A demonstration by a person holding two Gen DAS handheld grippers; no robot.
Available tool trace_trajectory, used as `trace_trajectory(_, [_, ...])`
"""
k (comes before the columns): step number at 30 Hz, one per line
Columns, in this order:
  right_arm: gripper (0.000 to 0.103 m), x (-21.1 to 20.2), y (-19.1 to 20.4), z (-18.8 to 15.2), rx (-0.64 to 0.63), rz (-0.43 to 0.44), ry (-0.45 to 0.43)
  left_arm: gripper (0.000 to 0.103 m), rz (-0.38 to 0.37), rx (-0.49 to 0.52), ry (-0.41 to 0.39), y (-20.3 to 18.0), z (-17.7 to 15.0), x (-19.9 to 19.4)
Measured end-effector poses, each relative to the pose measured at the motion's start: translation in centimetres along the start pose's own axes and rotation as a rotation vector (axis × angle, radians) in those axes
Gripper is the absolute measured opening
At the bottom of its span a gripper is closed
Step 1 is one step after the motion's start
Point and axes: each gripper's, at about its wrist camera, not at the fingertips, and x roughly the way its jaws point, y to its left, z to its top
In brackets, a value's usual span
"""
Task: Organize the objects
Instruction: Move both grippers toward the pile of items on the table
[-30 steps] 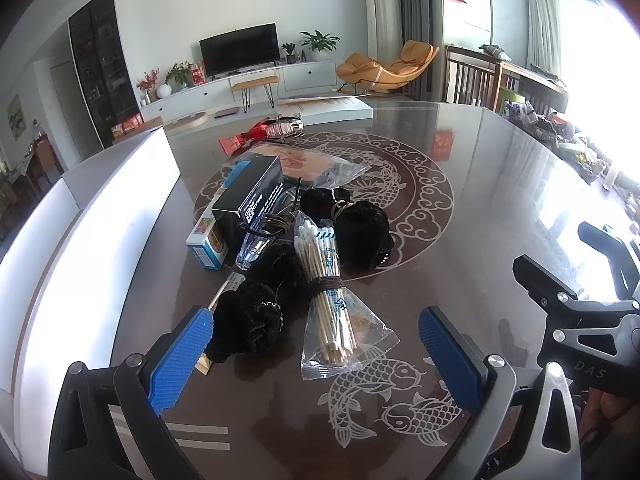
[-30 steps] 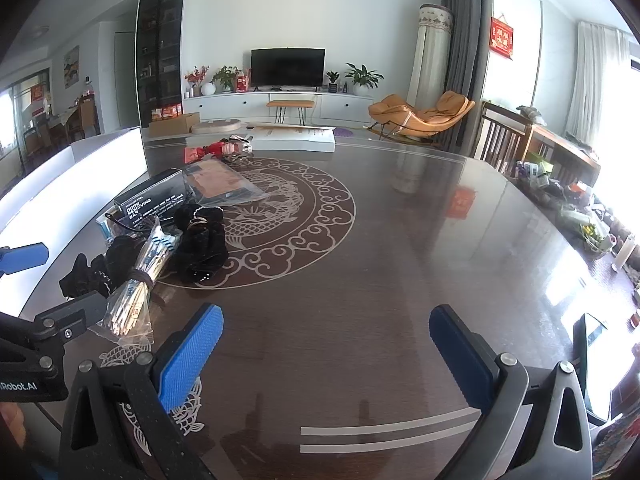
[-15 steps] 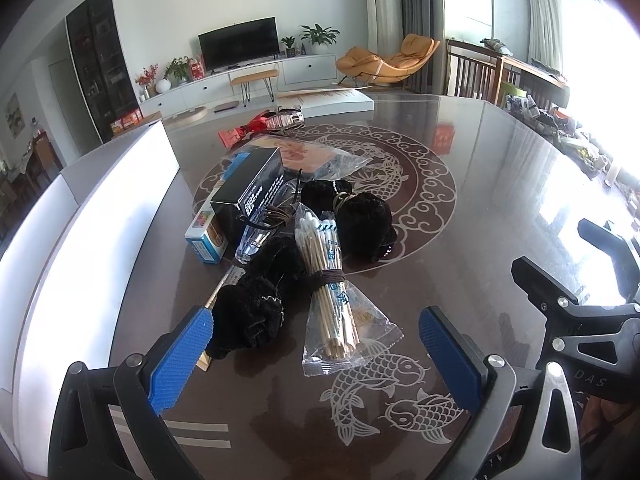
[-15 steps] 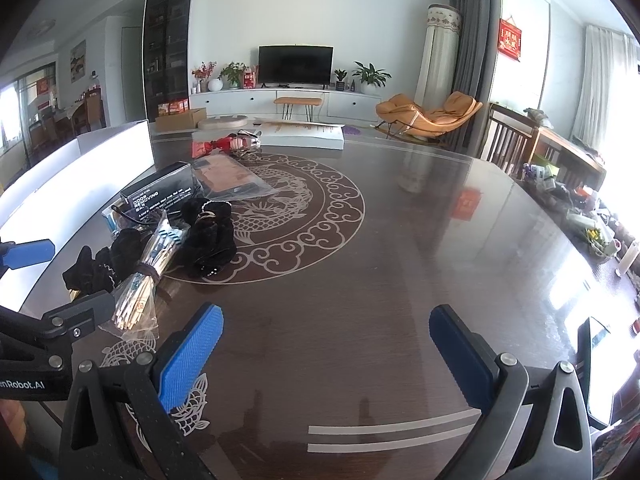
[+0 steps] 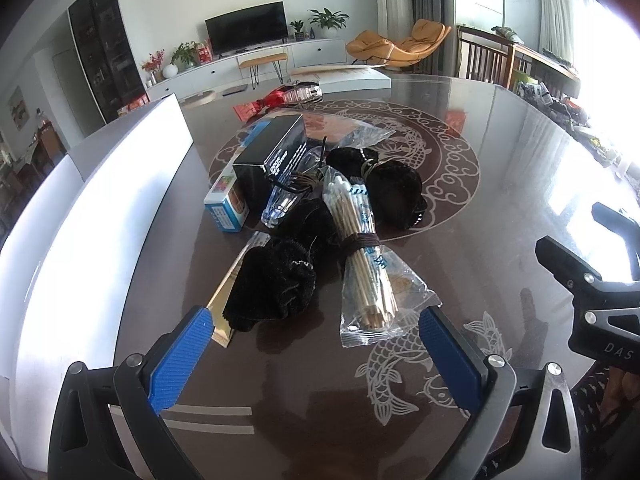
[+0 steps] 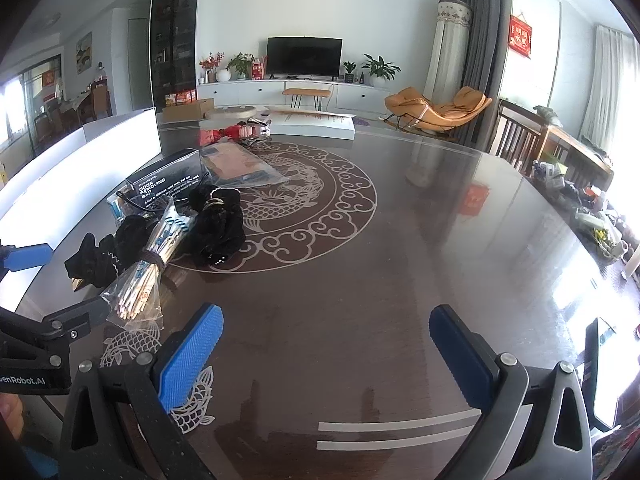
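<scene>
My left tongs [image 5: 316,354] hang wide apart with nothing between the blue pads, low over the dark desk [image 5: 500,184]. Just past them lies the clear bag of cotton swabs [image 5: 362,264], tied round the middle with a dark band, its near end almost between my fingertips but not touching them. I take that bag as my landmark. Pressed against its left side is a black velvet pouch [image 5: 276,280], which lies on a gold-foil strip [image 5: 228,292]. Beyond the bag, to its right, sits a second black pouch [image 5: 394,192] with a cord at its neck. Behind the bag to the left stands a black box [image 5: 272,156] with white lettering, a small blue-and-white carton [image 5: 228,204] beside it, and a clear plastic piece [image 5: 284,200] between carton and bag. Farther back lie a flat clear packet [image 5: 340,130] and a red wrapped item [image 5: 280,100].

My right tongs [image 6: 326,354] are likewise spread and empty, well to the right of the swab bag [image 6: 148,276], over bare desk [image 6: 400,260].
</scene>
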Motion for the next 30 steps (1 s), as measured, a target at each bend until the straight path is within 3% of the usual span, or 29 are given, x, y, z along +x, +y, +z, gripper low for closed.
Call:
trace_trajectory(18, [0.103, 0.5, 1.6, -0.4, -0.060, 0.043, 0.023, 0.103, 0.018, 0.009, 0.031, 0.9, -1.1, 0.6])
trace_trajectory(30, [0.103, 2.0, 1.6, -0.9, -0.033, 0.077, 0.093, 0.103, 0.036, -0.011, 0.066, 2.8, -2.1, 1.9])
